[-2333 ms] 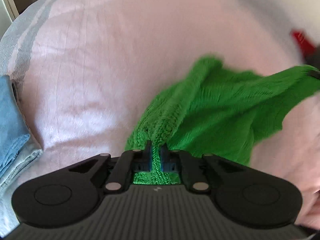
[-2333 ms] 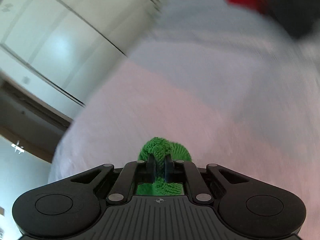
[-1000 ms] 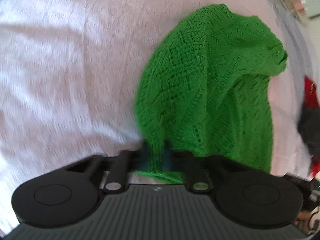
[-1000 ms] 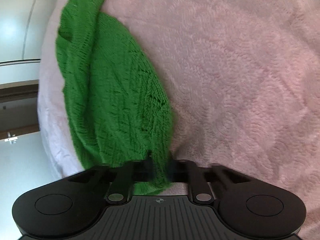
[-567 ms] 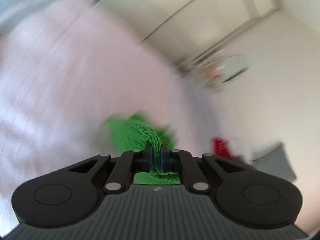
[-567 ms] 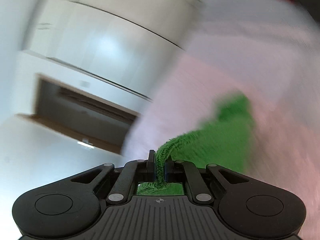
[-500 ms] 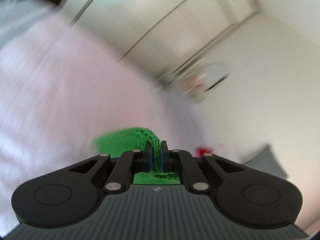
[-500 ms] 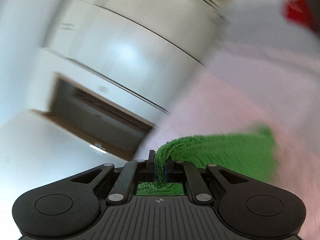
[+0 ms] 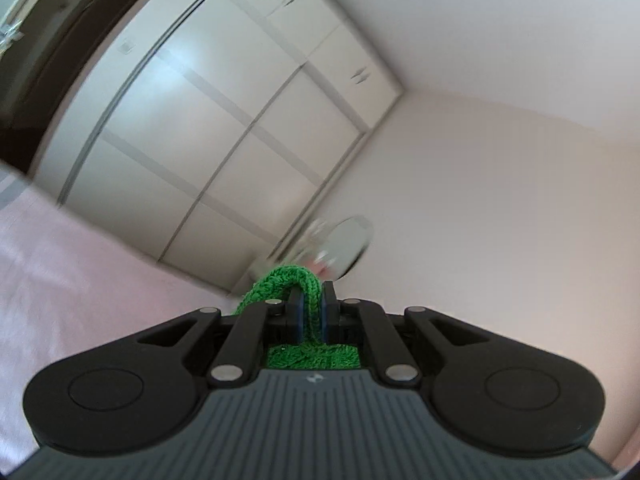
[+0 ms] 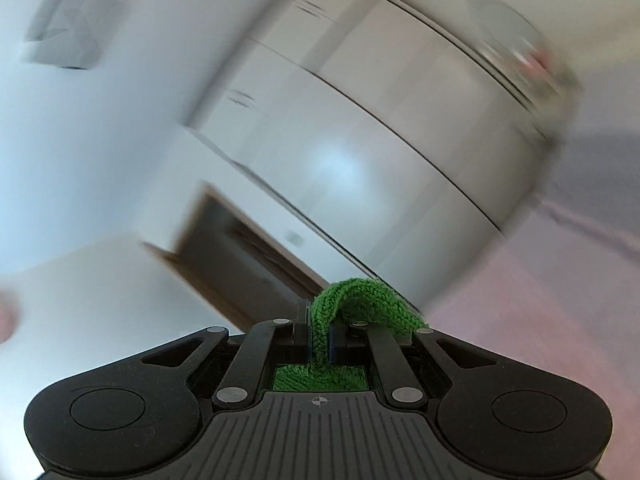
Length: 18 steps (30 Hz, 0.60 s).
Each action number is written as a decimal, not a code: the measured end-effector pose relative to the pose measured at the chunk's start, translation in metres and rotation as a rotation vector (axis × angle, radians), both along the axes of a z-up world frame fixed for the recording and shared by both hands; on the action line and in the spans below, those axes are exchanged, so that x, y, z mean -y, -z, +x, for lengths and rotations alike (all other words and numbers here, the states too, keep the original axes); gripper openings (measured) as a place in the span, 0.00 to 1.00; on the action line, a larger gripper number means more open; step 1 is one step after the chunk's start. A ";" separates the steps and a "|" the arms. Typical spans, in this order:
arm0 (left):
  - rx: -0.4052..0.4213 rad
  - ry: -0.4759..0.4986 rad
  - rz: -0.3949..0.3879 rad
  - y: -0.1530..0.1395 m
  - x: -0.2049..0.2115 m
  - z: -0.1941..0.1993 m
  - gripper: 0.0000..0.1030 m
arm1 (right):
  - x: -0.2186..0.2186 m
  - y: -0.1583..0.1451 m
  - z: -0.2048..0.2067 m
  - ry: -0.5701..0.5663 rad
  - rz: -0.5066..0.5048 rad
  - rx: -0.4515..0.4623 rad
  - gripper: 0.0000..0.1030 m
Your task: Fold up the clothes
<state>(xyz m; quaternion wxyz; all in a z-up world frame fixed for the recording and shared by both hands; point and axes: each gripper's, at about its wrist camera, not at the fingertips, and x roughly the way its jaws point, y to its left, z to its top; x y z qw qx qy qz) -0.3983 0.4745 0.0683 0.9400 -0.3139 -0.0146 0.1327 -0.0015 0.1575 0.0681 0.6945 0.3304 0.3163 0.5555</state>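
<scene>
A green knitted sweater is pinched at an edge by my left gripper, which is shut on it; only a small loop of knit shows above the fingers. My right gripper is likewise shut on another edge of the green sweater, the knit arching over to the right. Both grippers are raised and tilted upward, so the rest of the garment hangs below, hidden behind the gripper bodies. The pink bedspread lies low at the left in the left wrist view and at the right in the right wrist view.
A white wardrobe with sliding doors fills the background, also as the wardrobe in the right view. A dark doorway stands beside it. A blurred fan or mirror is by the plain wall.
Both grippers have swung up from the bed, lifting the sweater; the views turned from bedspread and hanging knit to wardrobe, wall and ceiling. Both grips have stayed shut.
</scene>
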 end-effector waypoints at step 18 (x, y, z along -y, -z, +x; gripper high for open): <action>-0.193 -0.158 -0.117 0.047 0.109 -0.045 0.04 | 0.055 0.028 0.031 -0.229 -0.100 -0.009 0.05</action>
